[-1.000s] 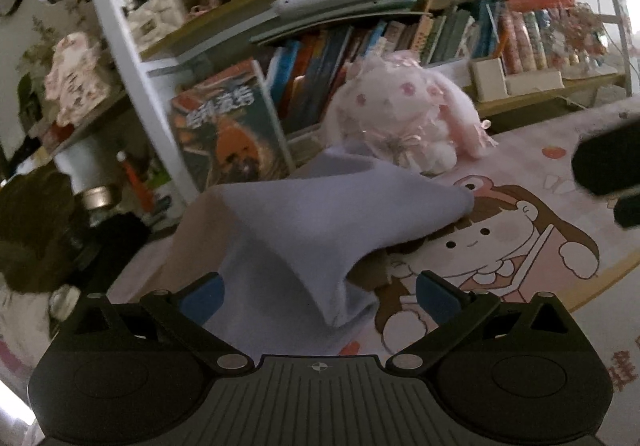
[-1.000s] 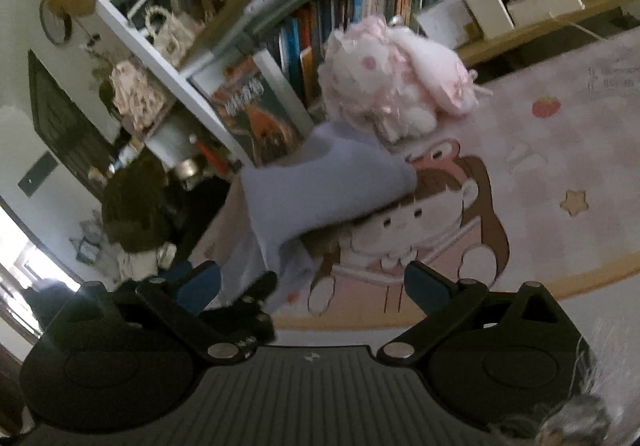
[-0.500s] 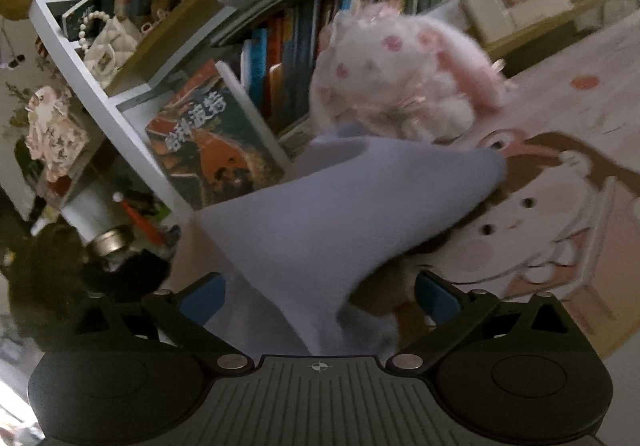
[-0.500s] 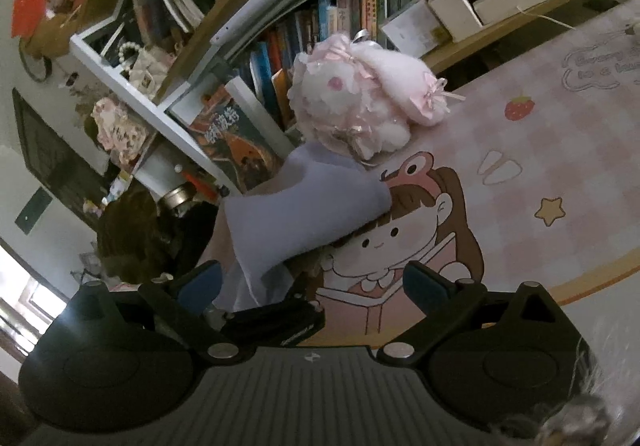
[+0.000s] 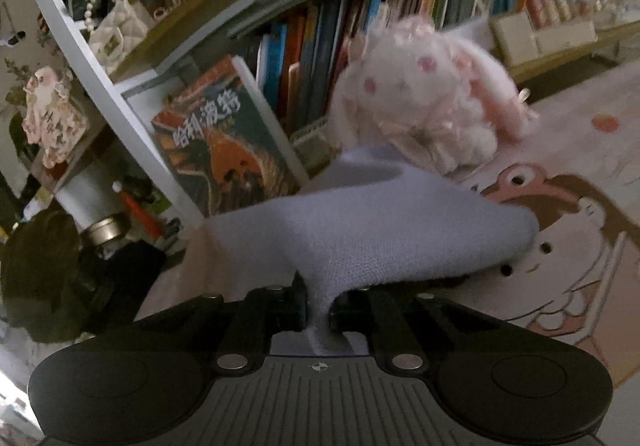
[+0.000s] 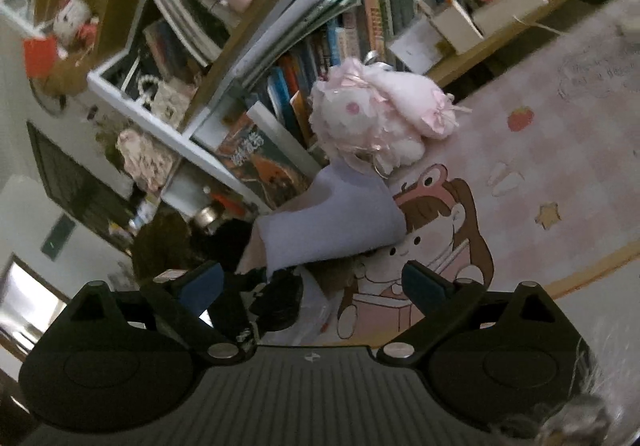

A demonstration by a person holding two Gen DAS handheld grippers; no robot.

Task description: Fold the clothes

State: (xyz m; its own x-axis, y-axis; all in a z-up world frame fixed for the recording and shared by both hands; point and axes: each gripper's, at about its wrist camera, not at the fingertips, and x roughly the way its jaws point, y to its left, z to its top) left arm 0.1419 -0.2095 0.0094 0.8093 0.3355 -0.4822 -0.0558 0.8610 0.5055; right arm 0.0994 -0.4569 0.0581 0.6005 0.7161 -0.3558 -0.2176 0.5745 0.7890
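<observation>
Your left gripper is pinched tight on a fold of the lilac cloth, which rises straight out of its closed jaws and drapes forward toward the plush rabbit, its far edge just in front of the rabbit on the cartoon mat. Your right gripper stands wide with nothing between its fingers; the cloth lies ahead of it, between it and the rabbit.

Pink cartoon-girl mat carrying a pale lilac garment, with a pink plush bunny just behind that garment, against the bookshelf.
</observation>
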